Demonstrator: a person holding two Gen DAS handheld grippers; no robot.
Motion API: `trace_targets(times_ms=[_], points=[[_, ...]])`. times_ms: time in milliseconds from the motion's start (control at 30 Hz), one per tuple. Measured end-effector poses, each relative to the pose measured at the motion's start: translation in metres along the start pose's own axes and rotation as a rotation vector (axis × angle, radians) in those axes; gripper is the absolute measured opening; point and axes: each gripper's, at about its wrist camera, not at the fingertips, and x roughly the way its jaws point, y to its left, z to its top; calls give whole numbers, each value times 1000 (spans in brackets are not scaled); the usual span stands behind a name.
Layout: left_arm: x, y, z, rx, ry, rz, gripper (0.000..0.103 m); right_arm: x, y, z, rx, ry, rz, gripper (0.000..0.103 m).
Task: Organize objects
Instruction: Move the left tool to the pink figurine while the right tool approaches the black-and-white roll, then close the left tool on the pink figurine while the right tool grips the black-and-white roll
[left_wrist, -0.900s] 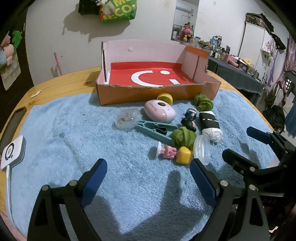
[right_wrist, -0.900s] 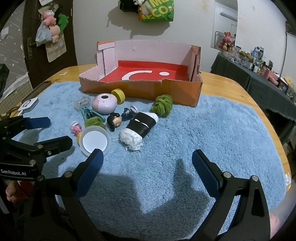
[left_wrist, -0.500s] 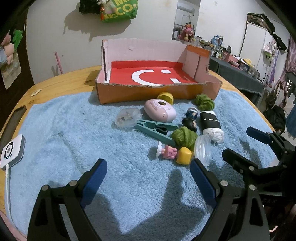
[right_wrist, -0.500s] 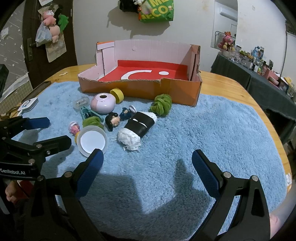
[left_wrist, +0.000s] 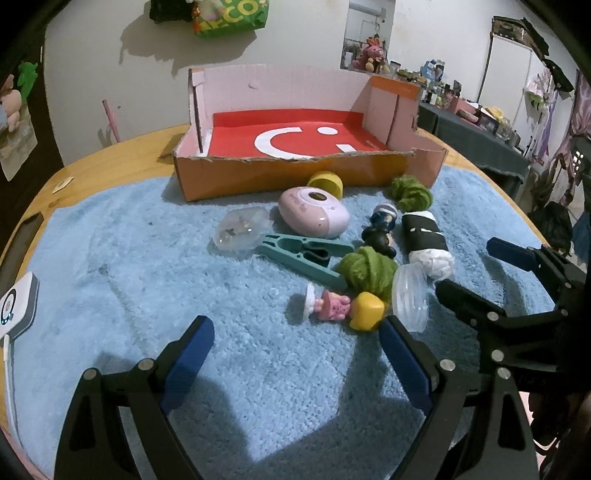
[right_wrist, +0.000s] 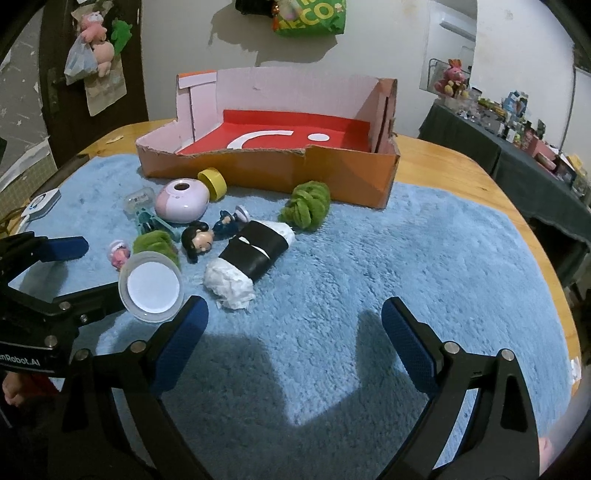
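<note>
An open orange cardboard box (left_wrist: 295, 177) (right_wrist: 343, 173) with a red floor stands at the back of the blue towel. In front of it lie a pink oval case (left_wrist: 314, 216) (right_wrist: 181, 202), a yellow cap (left_wrist: 325, 183), a clear capsule (left_wrist: 242, 228), a teal clothespin (left_wrist: 303, 256), two green yarn balls (left_wrist: 367, 271) (right_wrist: 306, 205), a dark-haired figurine (right_wrist: 201, 238), a black-and-white roll (right_wrist: 251, 258), a small pink toy (left_wrist: 332, 304) and a clear lid (right_wrist: 151, 286). My left gripper (left_wrist: 295, 350) is open and empty, just short of the pink toy. My right gripper (right_wrist: 295, 328) is open and empty, near the roll.
A white device (left_wrist: 16, 306) with a cable lies at the towel's left edge. The wooden table (right_wrist: 454, 173) shows around the towel. A dark cluttered table (right_wrist: 517, 147) stands to the right. The towel (right_wrist: 424, 258) is bare on its right half.
Both grippers have moved slightly forward toward the pile; the objects look a little nearer. Nothing has been grasped.
</note>
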Motion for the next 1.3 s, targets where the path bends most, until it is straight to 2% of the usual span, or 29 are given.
trace_targets(times_ms=[300,600,900,1000,1067,1133,1300], points=[[5,-7,5,0,3,-36,93,11,6,6,-40,8,26,96],[8,-9,8,-11,-10,-20,93,22,4,18,-48,25,53,96],[6,-6,7,-43,-27,-14,87,33,11,26,-68,63,98,79],[5,-8,6,-44,-35,-24,77,31,9,25,-56,60,111,68],[4,-9,6,-45,-35,-37,72,30,9,25,-50,59,120,54],[3,-11,6,-40,-35,-45,68,28,9,25,-43,62,131,45],[1,-12,5,-44,-37,-62,62,24,7,23,-26,63,136,37]])
